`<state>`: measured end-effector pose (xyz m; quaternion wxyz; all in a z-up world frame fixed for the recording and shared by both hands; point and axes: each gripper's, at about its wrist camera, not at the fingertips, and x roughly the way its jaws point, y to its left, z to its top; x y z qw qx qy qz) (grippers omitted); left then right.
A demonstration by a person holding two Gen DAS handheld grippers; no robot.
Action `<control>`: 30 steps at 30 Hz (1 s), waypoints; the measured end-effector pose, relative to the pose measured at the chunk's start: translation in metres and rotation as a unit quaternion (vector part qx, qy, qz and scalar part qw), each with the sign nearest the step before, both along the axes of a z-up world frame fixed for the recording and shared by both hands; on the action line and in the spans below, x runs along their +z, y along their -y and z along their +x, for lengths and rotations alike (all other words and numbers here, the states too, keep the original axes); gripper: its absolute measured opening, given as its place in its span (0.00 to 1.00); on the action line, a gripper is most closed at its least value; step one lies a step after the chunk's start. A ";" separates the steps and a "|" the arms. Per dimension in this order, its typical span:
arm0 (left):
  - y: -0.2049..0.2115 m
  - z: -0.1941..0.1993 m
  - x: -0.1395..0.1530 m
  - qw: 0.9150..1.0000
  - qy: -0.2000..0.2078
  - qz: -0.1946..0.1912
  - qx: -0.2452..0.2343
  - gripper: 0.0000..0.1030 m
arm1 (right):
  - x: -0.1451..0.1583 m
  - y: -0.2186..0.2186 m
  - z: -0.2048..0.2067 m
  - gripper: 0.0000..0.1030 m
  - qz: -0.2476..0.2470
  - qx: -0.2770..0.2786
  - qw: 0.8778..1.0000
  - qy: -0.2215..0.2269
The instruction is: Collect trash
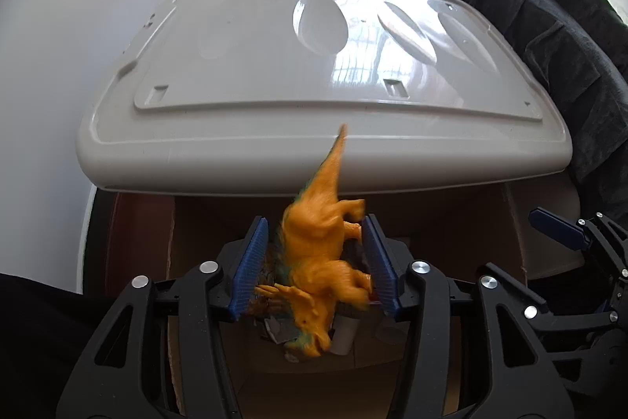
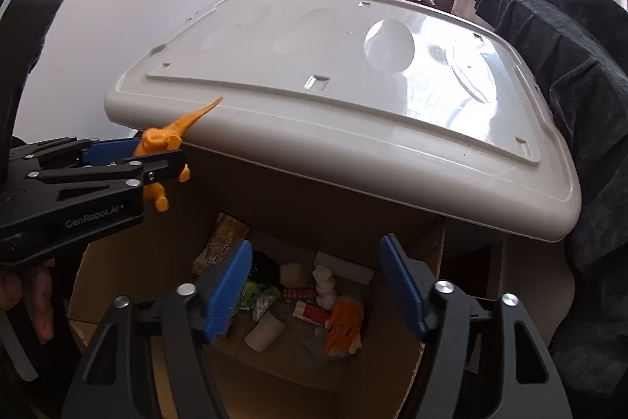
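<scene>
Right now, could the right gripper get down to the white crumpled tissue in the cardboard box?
Probably yes. The right gripper hangs open and empty over the cardboard box, and the crumpled tissue lies uncovered on top of the trash. The grey lid sits behind the opening, and the left gripper is off to the side.

Orange dinosaur (image 1: pixel 318 258) motion-blurred (head especially), box trash (image 1: pixel 345 334) beneath mostly hidden

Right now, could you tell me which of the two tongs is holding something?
The left tongs: their blue pads pinch the orange toy dinosaur above the cardboard box. The right tongs gape with nothing between them.
</scene>
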<state>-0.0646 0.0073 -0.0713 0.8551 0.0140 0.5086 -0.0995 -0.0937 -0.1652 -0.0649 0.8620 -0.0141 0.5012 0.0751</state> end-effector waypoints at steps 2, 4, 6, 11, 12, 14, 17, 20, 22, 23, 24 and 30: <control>0.000 -0.002 0.008 1.000 0.020 0.004 0.005 0.66 | 0.002 0.001 0.000 0.82 -0.002 -0.002 1.000 0.008; 0.002 -0.003 0.016 0.999 0.041 0.008 0.004 0.72 | 0.004 0.001 0.000 0.87 -0.006 -0.002 1.000 0.018; 0.003 -0.004 0.022 0.999 0.053 0.012 0.005 0.74 | 0.007 0.002 0.001 0.94 -0.011 -0.007 1.000 0.027; 0.003 -0.003 0.033 0.997 0.073 0.016 0.005 0.77 | 0.013 0.007 0.004 0.95 -0.011 -0.018 0.999 0.038; 0.003 -0.002 0.036 0.997 0.078 0.017 0.005 0.77 | 0.014 0.008 0.006 0.95 -0.013 -0.020 0.999 0.039; 0.003 -0.001 0.040 0.996 0.083 0.017 0.005 0.77 | 0.017 0.010 0.008 0.95 -0.016 -0.025 0.999 0.042; 0.001 0.001 0.047 0.996 0.089 0.014 0.009 0.77 | 0.021 0.012 0.012 0.95 -0.019 -0.029 0.998 0.051; 0.001 0.003 0.052 0.995 0.095 0.012 0.012 0.77 | 0.027 0.013 0.014 0.95 -0.025 -0.030 0.997 0.063; 0.000 0.005 0.056 0.995 0.097 0.009 0.016 0.77 | 0.030 0.012 0.016 0.95 -0.031 -0.029 0.997 0.070; 0.000 0.006 0.057 0.995 0.098 0.010 0.017 0.77 | 0.031 0.012 0.017 0.95 -0.033 -0.028 0.996 0.072; 0.000 0.007 0.058 0.995 0.100 0.012 0.019 0.77 | 0.033 0.012 0.018 0.95 -0.035 -0.028 0.996 0.075; -0.001 0.013 0.066 0.993 0.110 0.024 0.029 0.78 | 0.040 0.011 0.025 0.95 -0.042 -0.022 0.995 0.088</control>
